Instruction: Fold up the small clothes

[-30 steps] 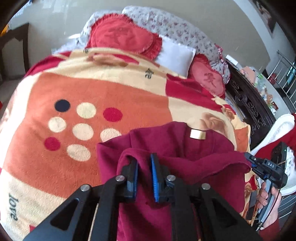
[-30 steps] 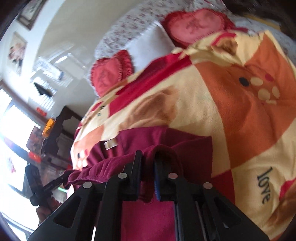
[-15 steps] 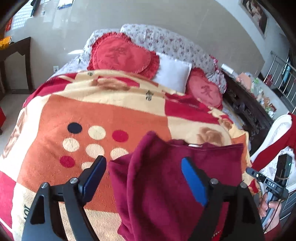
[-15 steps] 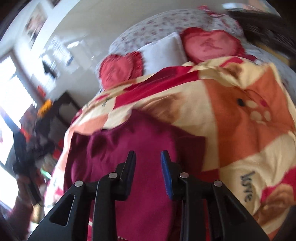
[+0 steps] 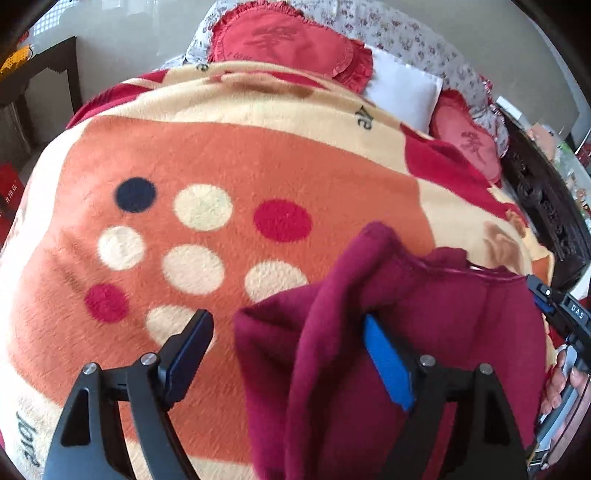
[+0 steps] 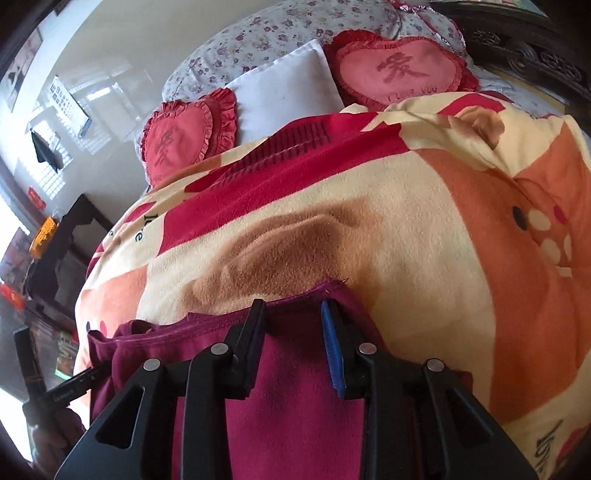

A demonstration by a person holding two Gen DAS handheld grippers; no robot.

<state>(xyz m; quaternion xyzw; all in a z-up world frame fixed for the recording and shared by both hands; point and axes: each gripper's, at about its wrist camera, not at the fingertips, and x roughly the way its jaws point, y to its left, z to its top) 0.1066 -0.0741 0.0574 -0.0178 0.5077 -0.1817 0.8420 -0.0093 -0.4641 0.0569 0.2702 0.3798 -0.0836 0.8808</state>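
The dark maroon fleece garment (image 5: 424, 332) lay on the fuzzy orange, cream and red patterned blanket (image 5: 229, 155) that covered the bed, near the blanket's closer edge. In the left wrist view one part of it was folded over itself, with a peaked corner rising toward the blanket's coloured dots.

The left gripper (image 5: 288, 354) stood wide open — its black left finger over bare blanket, its blue-padded right finger against the maroon cloth, nothing pinched between them. The right gripper (image 6: 293, 336) was also parted, more narrowly, its two fingers spread above the garment's stitched hem (image 6: 207, 325) without clamping it; whether the tips touched the cloth could not be told.

In the left wrist view the right gripper showed at the far right edge, held in a hand (image 5: 565, 384). In the right wrist view the left gripper's black tip (image 6: 77, 384) appeared at the lower left, beside the garment's edge.

At the head of the bed rested two red heart-shaped frilled cushions (image 6: 188, 133) with a white rectangular pillow (image 6: 288, 92) between them — all against a floral-print quilt (image 6: 258, 33).
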